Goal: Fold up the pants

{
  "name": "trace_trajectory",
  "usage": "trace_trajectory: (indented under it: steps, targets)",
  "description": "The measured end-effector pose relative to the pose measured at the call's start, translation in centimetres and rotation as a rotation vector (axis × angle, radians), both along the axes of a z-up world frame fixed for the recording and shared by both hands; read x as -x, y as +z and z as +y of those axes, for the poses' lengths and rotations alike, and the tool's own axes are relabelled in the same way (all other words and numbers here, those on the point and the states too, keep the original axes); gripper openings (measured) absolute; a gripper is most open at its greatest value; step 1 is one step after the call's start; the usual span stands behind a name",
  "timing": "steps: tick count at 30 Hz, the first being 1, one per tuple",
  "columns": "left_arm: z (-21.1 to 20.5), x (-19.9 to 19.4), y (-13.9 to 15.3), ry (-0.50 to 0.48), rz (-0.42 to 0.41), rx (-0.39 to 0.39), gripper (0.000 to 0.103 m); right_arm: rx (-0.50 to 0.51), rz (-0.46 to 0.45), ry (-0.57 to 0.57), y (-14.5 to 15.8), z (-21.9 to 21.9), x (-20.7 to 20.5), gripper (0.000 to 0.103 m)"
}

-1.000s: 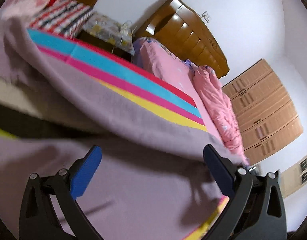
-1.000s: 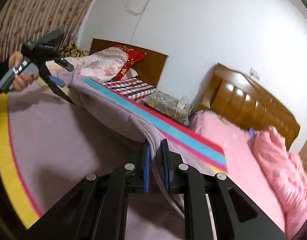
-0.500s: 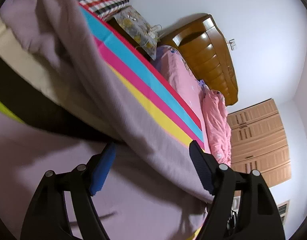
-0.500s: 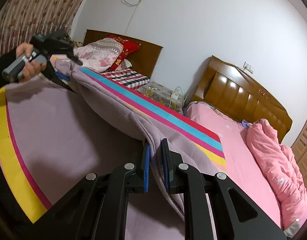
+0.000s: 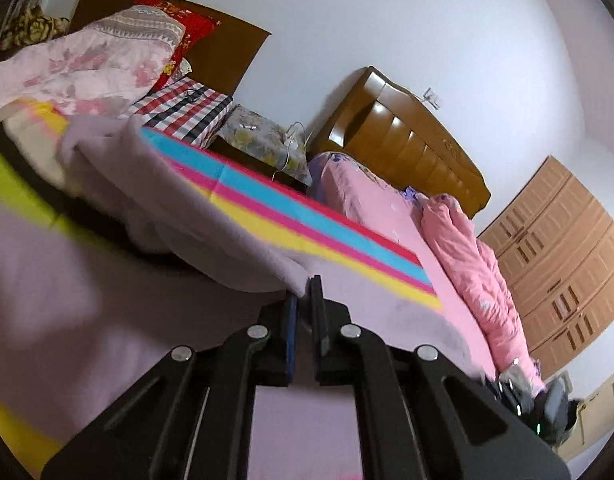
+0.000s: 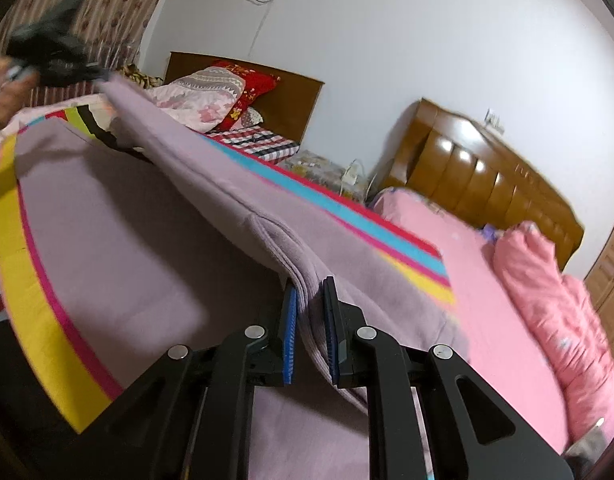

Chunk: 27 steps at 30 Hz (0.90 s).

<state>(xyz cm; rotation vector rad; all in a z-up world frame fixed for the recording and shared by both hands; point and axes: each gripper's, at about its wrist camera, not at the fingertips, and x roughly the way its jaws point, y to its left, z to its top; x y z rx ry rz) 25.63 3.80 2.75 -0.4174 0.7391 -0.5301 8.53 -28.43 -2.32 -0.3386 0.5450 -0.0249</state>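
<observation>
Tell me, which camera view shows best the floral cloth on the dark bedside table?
The left wrist view: the floral cloth is sharp there, draped over the dark bedside table. The right wrist view shows it blurred, mostly behind the lilac striped pants.

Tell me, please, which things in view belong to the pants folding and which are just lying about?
In the job:
- lilac pants with coloured stripes
- left gripper, shut on the pants
- right gripper, shut on the pants

Lying about:
- pink quilt
- red pillow
- checked cloth
- wooden headboard
- wardrobe
</observation>
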Motion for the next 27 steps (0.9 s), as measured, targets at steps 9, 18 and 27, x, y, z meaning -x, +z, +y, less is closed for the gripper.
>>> trace_trajectory:
  steps: [9, 18, 27]
  targets:
    - [1.6, 1.5, -9.5, 0.009, 0.208, -0.053, 0.023, -0.086, 0.207, 0.007, -4.2, -0.4, 1.7, 0.061]
    - [2.1, 2.2, -10.7, -0.002, 0.188, -0.017, 0.065, -0.609, 0.106, -0.324, -1.8, -6.5, 5.6, 0.061]
    - [2.5, 1.5, -10.4, 0.013, 0.186, -0.024, 0.066, -1.016, 0.189, -0.528, -5.0, -12.8, 2.5, 0.049]
